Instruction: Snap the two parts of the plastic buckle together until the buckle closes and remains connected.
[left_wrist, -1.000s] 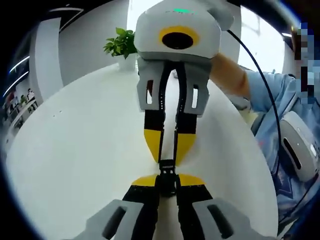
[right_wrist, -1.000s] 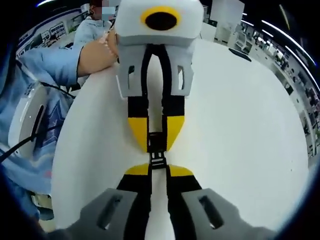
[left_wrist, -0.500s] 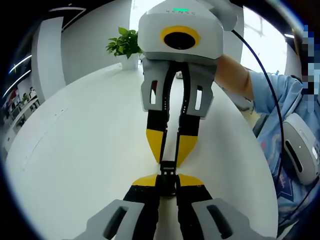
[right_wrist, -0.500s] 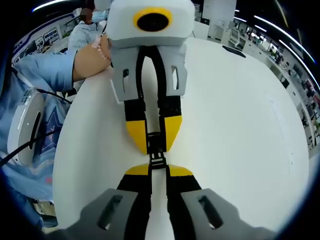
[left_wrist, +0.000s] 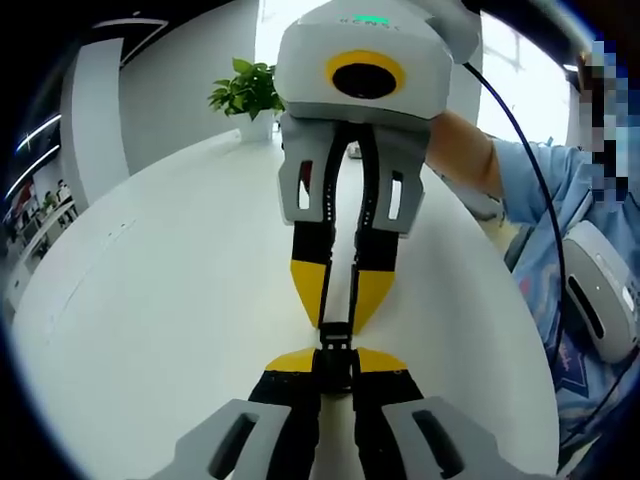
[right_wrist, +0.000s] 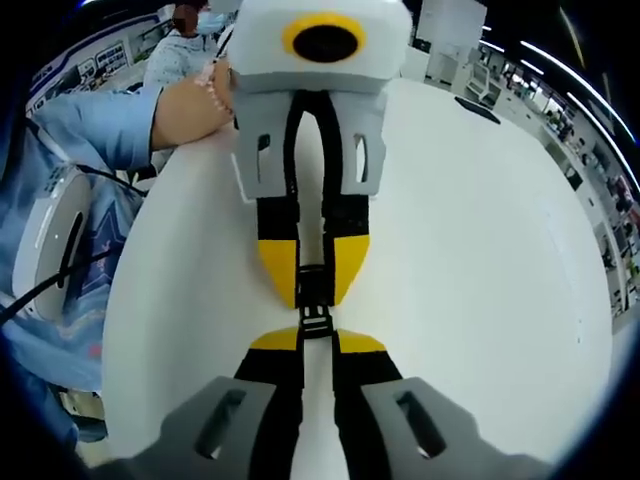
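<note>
White round table (left_wrist: 150, 300); potted green plant (left_wrist: 245, 95) at its far edge

Two tools: left tool (left_wrist: 335, 362) and right tool (right_wrist: 317, 342), each with two yellow-tipped jaws, facing each other tip to tip. Two black buckle parts: one buckle part (left_wrist: 335, 368) in the left tool, the other buckle part (right_wrist: 315, 322) in the right tool, meeting end to end. One white round bench (left_wrist: 170, 290). One potted plant (left_wrist: 246, 92) at the far bench edge. One black cable (left_wrist: 520, 140). One person's hand (right_wrist: 190, 105) behind the left tool.
</note>
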